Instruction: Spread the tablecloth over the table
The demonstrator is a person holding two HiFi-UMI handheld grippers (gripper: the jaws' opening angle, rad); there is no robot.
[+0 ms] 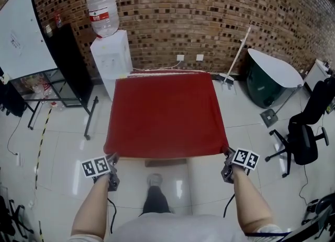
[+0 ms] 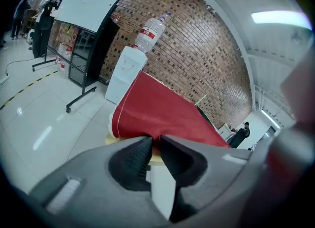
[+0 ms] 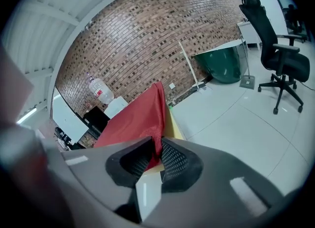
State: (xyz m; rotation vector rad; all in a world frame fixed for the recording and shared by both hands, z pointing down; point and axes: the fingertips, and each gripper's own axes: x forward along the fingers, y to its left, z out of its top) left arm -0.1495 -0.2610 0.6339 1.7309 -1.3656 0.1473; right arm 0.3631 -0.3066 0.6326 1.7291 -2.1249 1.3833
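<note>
The left gripper [image 1: 112, 160] and right gripper [image 1: 228, 157] wait at the near corners of the table [image 1: 165, 162], jaws slightly parted, tablecloth [image 1: 166, 113] corners loose between them, cloth stretching ahead.

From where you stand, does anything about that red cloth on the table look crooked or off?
Slightly: the tablecloth barely reaches the near edge, and a pale strip of table shows bare below it. Otherwise it lies flat and square.

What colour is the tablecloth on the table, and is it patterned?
The tablecloth is plain red, without pattern; the head view shows it best.
</note>
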